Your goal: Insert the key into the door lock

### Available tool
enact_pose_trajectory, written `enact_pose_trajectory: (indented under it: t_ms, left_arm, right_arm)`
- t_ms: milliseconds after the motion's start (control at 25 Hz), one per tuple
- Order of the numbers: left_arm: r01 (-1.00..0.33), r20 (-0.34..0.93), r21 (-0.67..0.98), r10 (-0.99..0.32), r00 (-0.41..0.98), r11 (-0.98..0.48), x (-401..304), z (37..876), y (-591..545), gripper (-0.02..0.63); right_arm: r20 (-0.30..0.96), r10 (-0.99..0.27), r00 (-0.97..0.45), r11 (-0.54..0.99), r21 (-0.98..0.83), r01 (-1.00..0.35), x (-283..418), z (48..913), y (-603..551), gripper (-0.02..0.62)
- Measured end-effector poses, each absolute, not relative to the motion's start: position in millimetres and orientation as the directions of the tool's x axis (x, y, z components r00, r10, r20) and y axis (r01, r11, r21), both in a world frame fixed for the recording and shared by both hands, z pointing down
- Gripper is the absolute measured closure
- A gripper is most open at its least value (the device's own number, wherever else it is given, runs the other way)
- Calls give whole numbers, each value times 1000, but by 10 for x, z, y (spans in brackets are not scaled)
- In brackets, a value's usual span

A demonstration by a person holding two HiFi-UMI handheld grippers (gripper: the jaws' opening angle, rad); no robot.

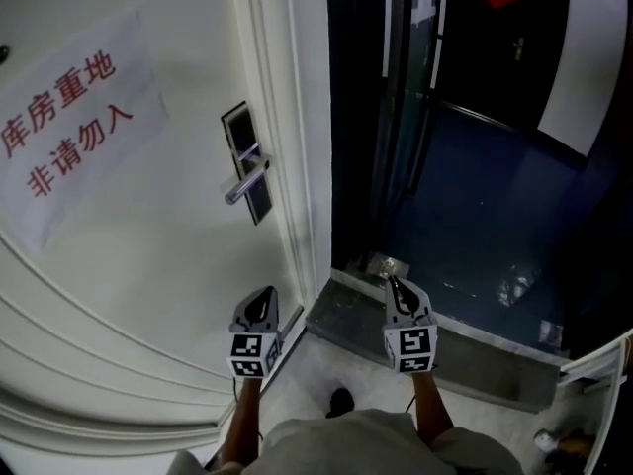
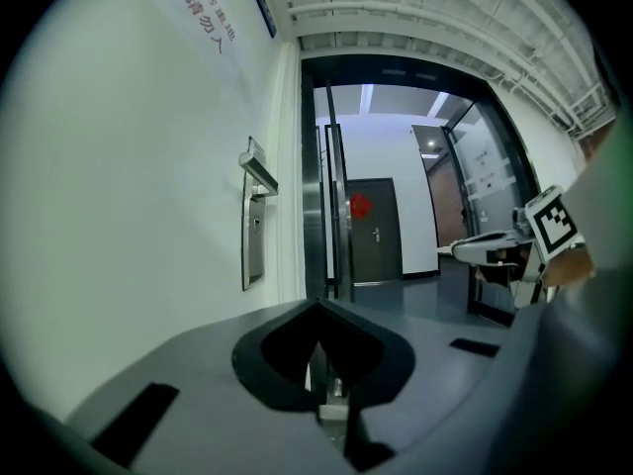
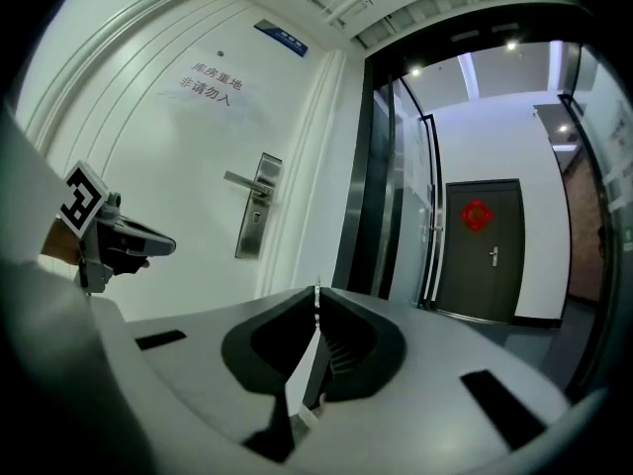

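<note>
Head view first: a smooth white door (image 1: 148, 265) with curved raised mouldings near the bottom and a paper sign (image 1: 69, 117) in red characters taped to it. The door lock (image 1: 247, 176) is a tall, dark, glossy plate with a silver lever handle, close to the door's edge. The left gripper (image 1: 260, 303) and right gripper (image 1: 396, 290) sit low in the picture, both well short of the lock. The right one is over a grey stone threshold (image 1: 346, 325). Past that there's a dark, shiny blue floor (image 1: 475, 226).

Left gripper view: matte grey shell with black jaws pressed together at the tips. I can't make out anything between them. From here the lock plate looks like brushed metal, off to the left on the door. There's a ribbed white ceiling (image 2: 445, 28) overhead.

Right gripper view: the jaws are clenched on a thin silvery sliver that pokes just past the tips. It looks like the key (image 3: 316, 300) seen edge-on, well apart from the lock. Metal-framed glass panels (image 3: 406, 196) stand ahead, and behind them is a dark door with a red ornament (image 3: 476, 214).
</note>
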State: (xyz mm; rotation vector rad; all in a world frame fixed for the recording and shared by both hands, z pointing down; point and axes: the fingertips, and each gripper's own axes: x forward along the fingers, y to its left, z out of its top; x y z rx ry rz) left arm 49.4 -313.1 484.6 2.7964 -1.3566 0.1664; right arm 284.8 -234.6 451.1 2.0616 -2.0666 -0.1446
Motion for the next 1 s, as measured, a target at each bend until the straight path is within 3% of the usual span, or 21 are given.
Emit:
enact_pose_trajectory:
  t_ms: [240, 560, 1000]
  left_arm:
    - [-819, 90, -30, -818, 568, -572, 782, 4754, -3699, 589]
    - [-863, 130, -37, -859, 496, -504, 610, 4849, -3954, 589]
    - [-867, 108, -33, -864, 492, -497, 367, 4861, -4225, 589]
  right_arm:
    - [109, -991, -72, 95, 224, -970, 3127, 4610, -3102, 566]
    - [114, -978, -174, 195, 212, -958, 2909, 4679, -3594, 565]
    - [126, -976, -180, 203, 201, -958, 2663, 4769, -3948, 566]
